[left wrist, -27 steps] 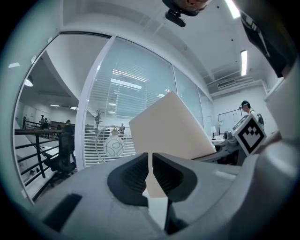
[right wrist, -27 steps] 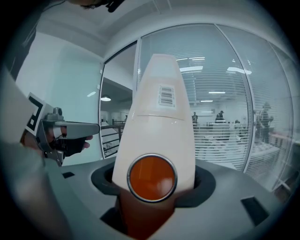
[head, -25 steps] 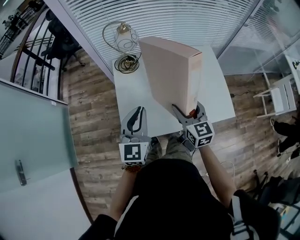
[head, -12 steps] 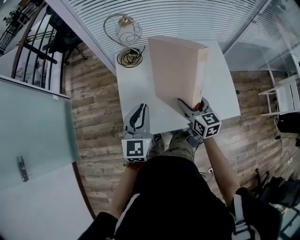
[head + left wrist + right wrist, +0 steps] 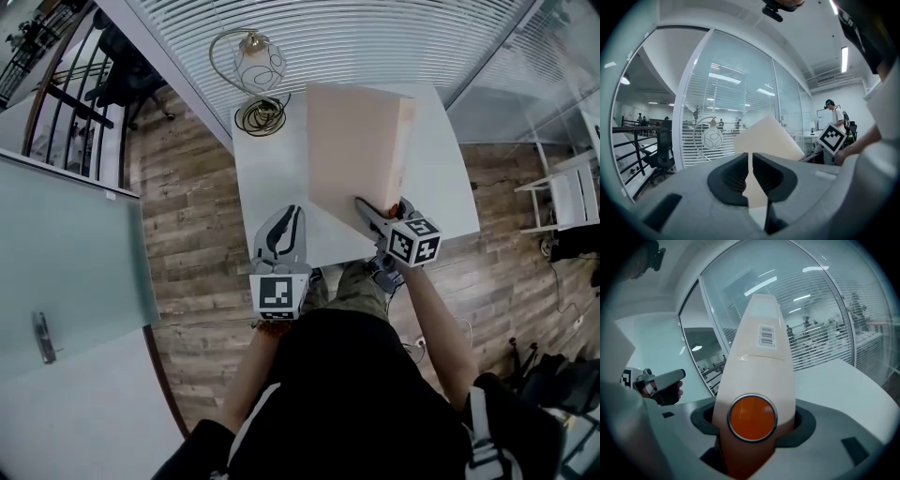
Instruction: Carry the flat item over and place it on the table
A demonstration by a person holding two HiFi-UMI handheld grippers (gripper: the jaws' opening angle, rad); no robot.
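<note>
Box (image 5: 352,150) farther over table (image 5: 267,178), right gripper (image 5: 377,210) clamping

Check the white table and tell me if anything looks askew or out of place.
Only the flat box: it is tilted on edge over the table, clamped at one narrow end by the right gripper, not lying flat. Whether it touches the table I cannot tell. Nothing looks spilled or damaged.

Things around the room

We see a round wire lamp (image 5: 253,64) at twelve o'clock with a coiled cord (image 5: 260,115) just beside it. White blinds (image 5: 375,37) fill the top. A black chair (image 5: 127,70) sits at ten o'clock, a white chair (image 5: 562,192) at three o'clock and a glass door (image 5: 56,281) at eight o'clock. The floor (image 5: 187,216) is brown wood.
</note>
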